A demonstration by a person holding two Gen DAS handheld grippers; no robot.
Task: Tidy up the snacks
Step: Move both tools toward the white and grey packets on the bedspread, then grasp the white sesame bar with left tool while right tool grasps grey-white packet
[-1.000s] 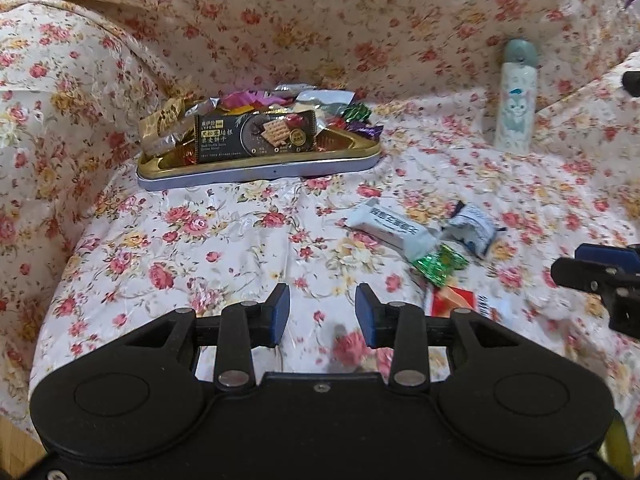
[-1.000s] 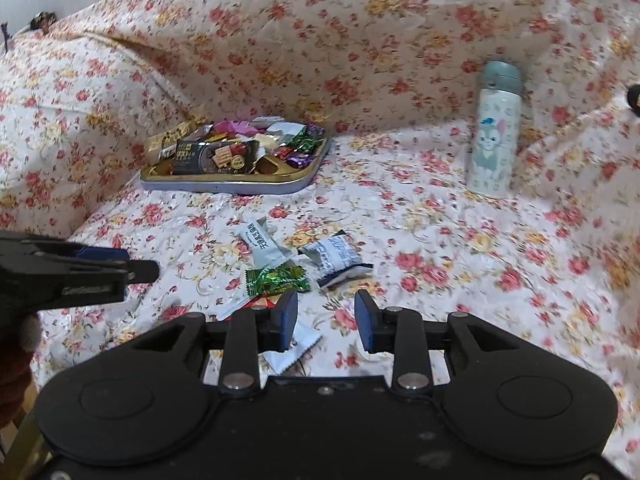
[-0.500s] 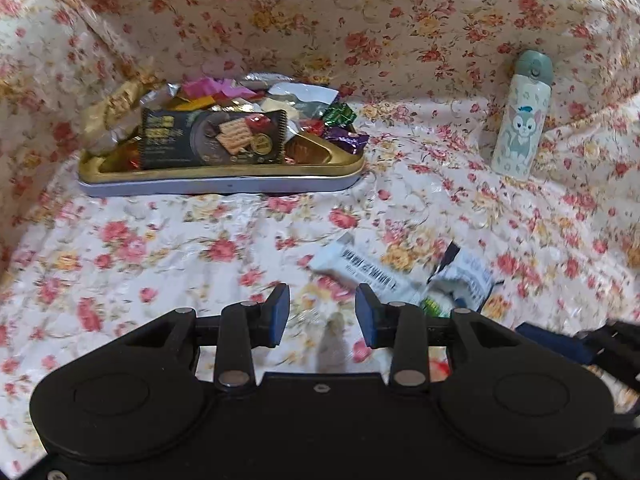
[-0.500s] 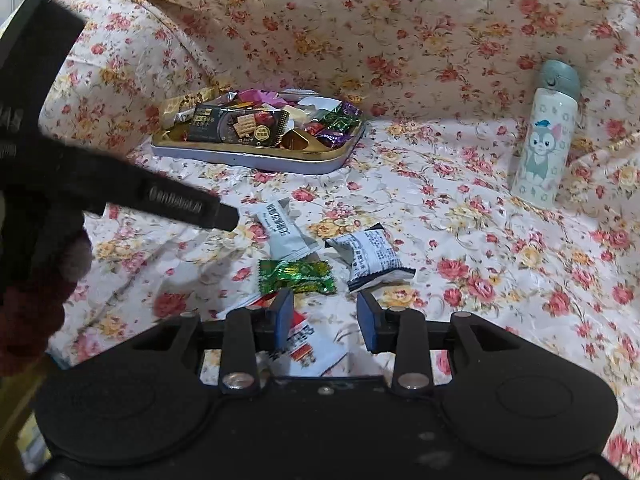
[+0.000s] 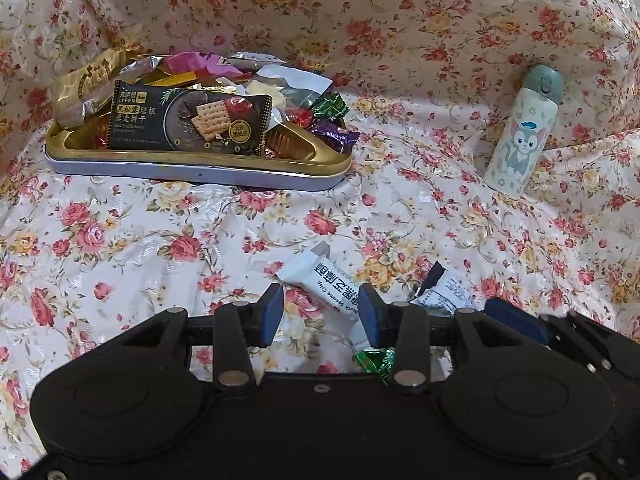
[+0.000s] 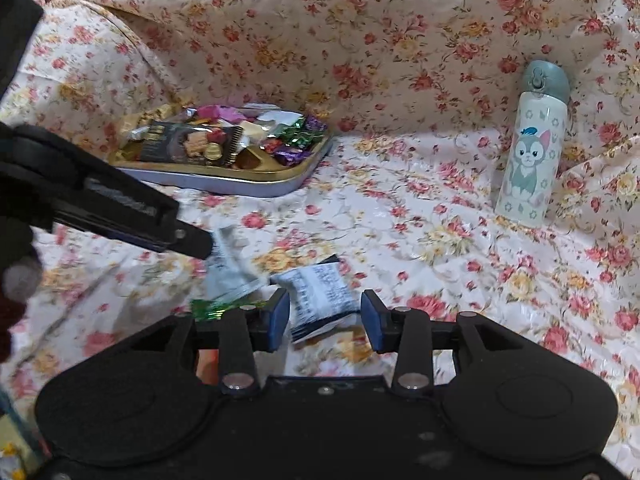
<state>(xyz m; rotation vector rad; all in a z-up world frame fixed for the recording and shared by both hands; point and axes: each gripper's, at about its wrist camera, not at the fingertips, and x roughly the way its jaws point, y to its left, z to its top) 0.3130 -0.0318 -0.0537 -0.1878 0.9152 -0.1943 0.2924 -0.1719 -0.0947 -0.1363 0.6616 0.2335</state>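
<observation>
Left wrist view: floral cloth (image 5: 132, 240) carries the gold-rimmed tin tray (image 5: 192, 164), heaped with a black cracker packet (image 5: 188, 120) and wrapped candies (image 5: 328, 110). The left gripper (image 5: 320, 312), jaws apart, hovers over the white sesame-crisp packet (image 5: 332, 284). The right gripper (image 6: 325, 317), jaws apart, hovers over the small white packet (image 6: 318, 292).

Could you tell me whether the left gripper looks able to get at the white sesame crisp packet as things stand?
Probably yes. The left gripper is open and the white sesame crisp packet lies flat on the floral cloth, right ahead between its fingertips, with nothing on top. The green candy alongside might get caught too.
</observation>
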